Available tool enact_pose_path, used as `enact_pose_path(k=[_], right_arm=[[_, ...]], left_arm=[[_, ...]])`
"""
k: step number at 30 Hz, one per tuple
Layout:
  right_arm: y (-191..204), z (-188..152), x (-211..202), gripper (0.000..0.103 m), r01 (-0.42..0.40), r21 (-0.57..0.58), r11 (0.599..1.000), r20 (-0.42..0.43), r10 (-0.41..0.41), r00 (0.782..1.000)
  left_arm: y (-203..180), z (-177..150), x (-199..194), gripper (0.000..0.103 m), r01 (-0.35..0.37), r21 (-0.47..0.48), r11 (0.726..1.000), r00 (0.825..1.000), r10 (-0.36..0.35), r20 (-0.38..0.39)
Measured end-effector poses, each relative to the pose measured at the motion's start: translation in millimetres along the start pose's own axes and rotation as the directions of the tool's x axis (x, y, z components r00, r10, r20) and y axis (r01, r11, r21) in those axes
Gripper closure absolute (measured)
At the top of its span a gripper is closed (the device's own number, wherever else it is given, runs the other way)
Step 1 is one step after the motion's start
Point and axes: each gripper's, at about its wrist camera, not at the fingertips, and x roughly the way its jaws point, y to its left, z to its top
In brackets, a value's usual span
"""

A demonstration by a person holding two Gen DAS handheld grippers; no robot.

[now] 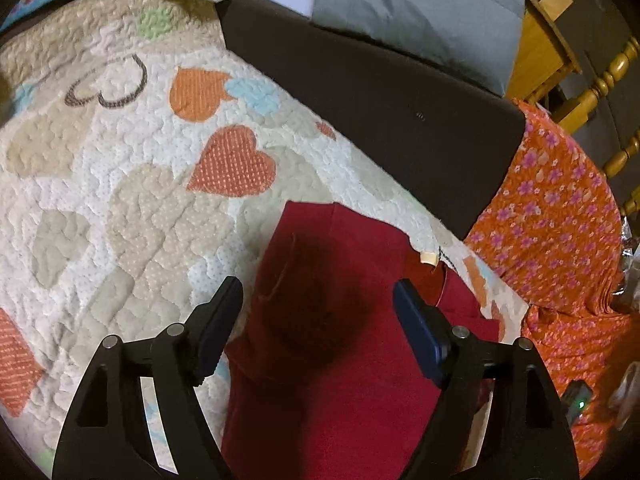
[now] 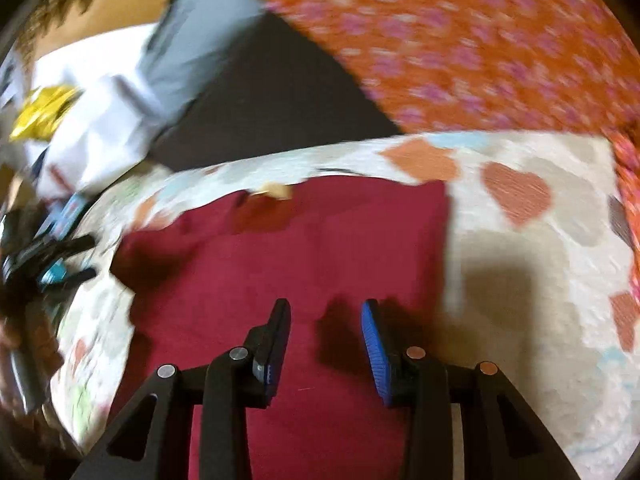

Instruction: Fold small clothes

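Quilted bedding with a heart print (image 1: 132,184) covers the work surface, with a dark panel (image 1: 360,92) and an orange floral cloth (image 1: 560,216) beyond it.

From the left wrist, the red garment (image 1: 344,360) lies on the quilt under the left gripper (image 1: 318,298), whose jaws stand wide apart with nothing pinched between them. A straight folded edge runs along the top of the garment, and a small tag shows near its neck.

From the right wrist, blurred by motion, the same garment (image 2: 280,260) looks like a fairly neat rectangle, square at its far right corner. The right gripper (image 2: 326,320) hangs over the near part, jaws partly open and empty.

Judging by that shape, at least one fold seems done; a further fold or a tidy-up likely remains.
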Motion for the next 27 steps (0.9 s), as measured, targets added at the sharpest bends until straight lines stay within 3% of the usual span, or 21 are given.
enact_pose_path(k=[3,8,10,11,14,16,19,22,25,27], right_arm=[[-16.6,5.1,5.9,0.062,0.042,0.039,0.998,-0.005,-0.042,0.999],[-31.9,10.2,31.6,0.061,0.019,0.091,0.996,-0.072,-0.012,0.997],[-34.6,13.0,34.3,0.071,0.026,0.068,0.997,-0.064,-0.022,0.998],[-35.2,14.9,31.5,0.089,0.046,0.049,0.998,-0.052,-0.044,0.998],[-37.6,25.3,13.5,0.093,0.08,-0.008,0.997,0.0,-0.08,0.997],[-36.6,28.4,9.7,0.094,0.114,-0.035,0.993,0.013,-0.114,0.993],[-44.7,26.4,24.1,0.095,0.197,-0.031,0.98,-0.014,-0.197,0.98],[-54.9,21.0,31.4,0.095,0.198,0.014,0.98,-0.053,-0.197,0.979],[-48.0,21.8,7.1,0.094,0.186,0.032,0.982,-0.007,-0.186,0.983],[-35.3,23.8,-8.3,0.092,0.136,0.019,0.99,0.017,-0.137,0.99]], left_arm=[[-3.0,-3.8,21.1,0.025,-0.055,0.042,0.998,0.997,0.057,-0.05],[-3.4,-13.2,46.6,0.025,-0.111,0.09,0.99,0.988,0.12,-0.101],[-7.0,-18.3,49.3,0.035,-0.096,0.115,0.989,0.987,0.11,-0.119],[-9.7,-21.4,49.5,0.037,-0.076,0.124,0.989,0.986,0.093,-0.137],[-21.0,-30.9,49.2,0.037,-0.046,0.165,0.985,0.982,0.075,-0.174],[-27.5,-35.2,50.2,0.037,-0.089,0.221,0.971,0.978,0.127,-0.164],[-24.1,-39.3,57.7,0.037,-0.187,0.253,0.949,0.958,0.233,-0.169],[-17.0,-38.9,52.4,0.037,-0.205,0.231,0.951,0.954,0.246,-0.169],[-18.9,-33.8,31.4,0.037,-0.216,0.223,0.951,0.965,0.242,-0.098],[-21.3,-30.6,23.4,0.037,-0.208,0.213,0.955,0.973,0.225,-0.059]])
